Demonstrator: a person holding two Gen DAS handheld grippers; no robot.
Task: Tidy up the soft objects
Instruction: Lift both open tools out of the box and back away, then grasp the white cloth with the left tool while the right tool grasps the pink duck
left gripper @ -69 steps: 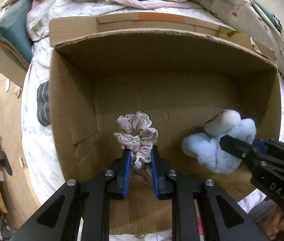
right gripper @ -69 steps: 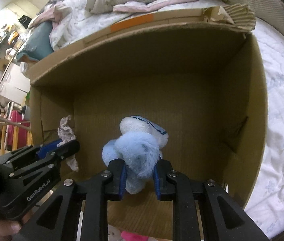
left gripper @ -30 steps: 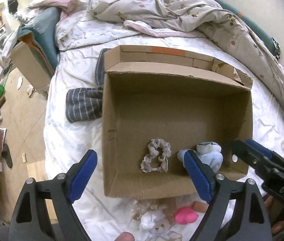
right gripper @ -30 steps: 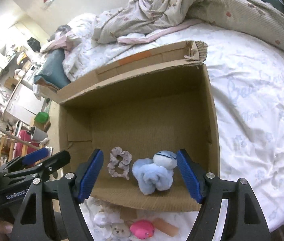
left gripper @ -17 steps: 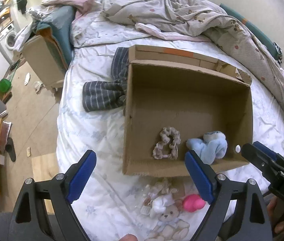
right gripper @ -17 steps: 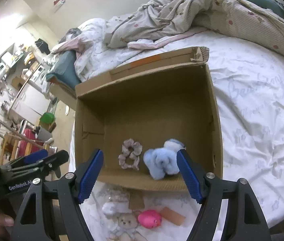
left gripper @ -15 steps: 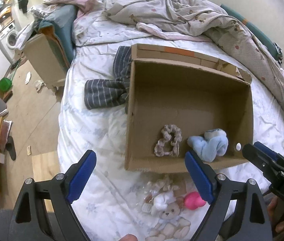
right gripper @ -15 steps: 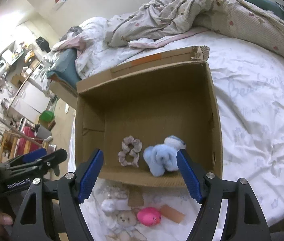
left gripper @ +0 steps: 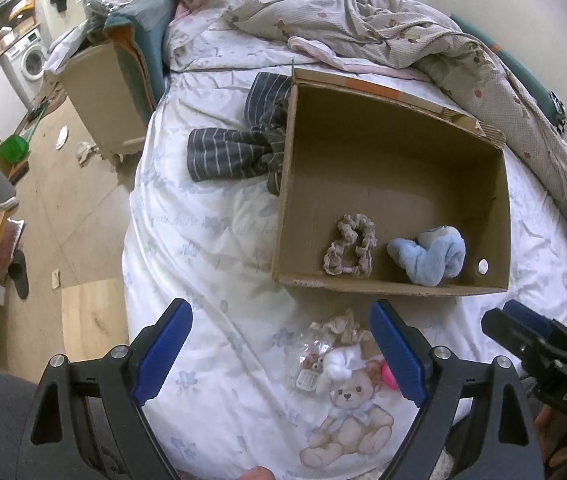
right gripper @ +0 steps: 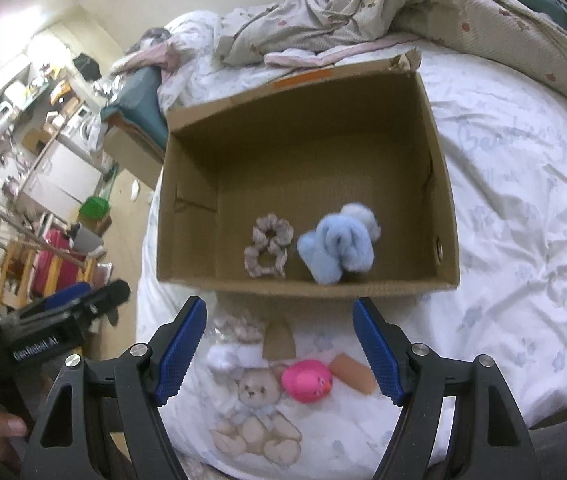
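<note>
Bedsheet script seems illegible; left gripper reads "GenRobot.AI".

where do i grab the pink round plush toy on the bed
Grip the pink round plush toy across its rounded body, coming from above with the open right tongs. It lies on the white bedsheet, with a beige teddy bear close on its left.

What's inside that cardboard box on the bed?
Inside the cardboard box, two things lie on its floor near the front wall: a beige scrunchie and, beside it, a fluffy blue plush. The rest of the floor looks bare; the strip right behind the front wall is hidden.
</note>
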